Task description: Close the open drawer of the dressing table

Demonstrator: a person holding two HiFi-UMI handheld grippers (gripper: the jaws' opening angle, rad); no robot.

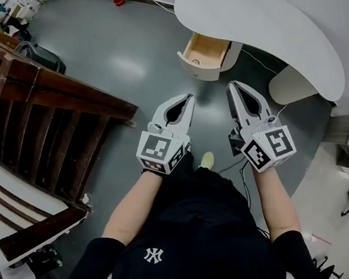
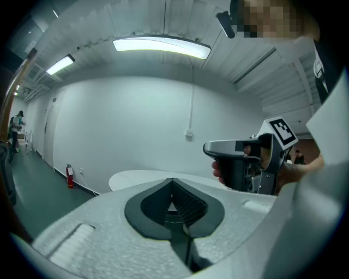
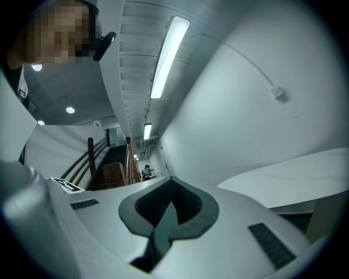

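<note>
The white curved dressing table (image 1: 254, 14) stands at the upper right of the head view. Its drawer (image 1: 205, 54) is pulled out and shows a pale wooden inside. My left gripper (image 1: 188, 97) is held in the air short of the drawer, with its jaws closed tip to tip and nothing between them. My right gripper (image 1: 233, 86) hangs beside it, just right of the drawer front, also shut and empty. In the left gripper view the left gripper (image 2: 173, 181) points toward the tabletop (image 2: 136, 177), with the right gripper's body to its right. The right gripper (image 3: 172, 179) has the tabletop (image 3: 294, 171) at its right.
A dark wooden stair railing (image 1: 51, 100) fills the left side. The table's white pedestal (image 1: 290, 85) stands right of the drawer. A red fire extinguisher (image 2: 69, 174) is by the far wall. A cable (image 1: 244, 171) trails on the grey floor by my feet.
</note>
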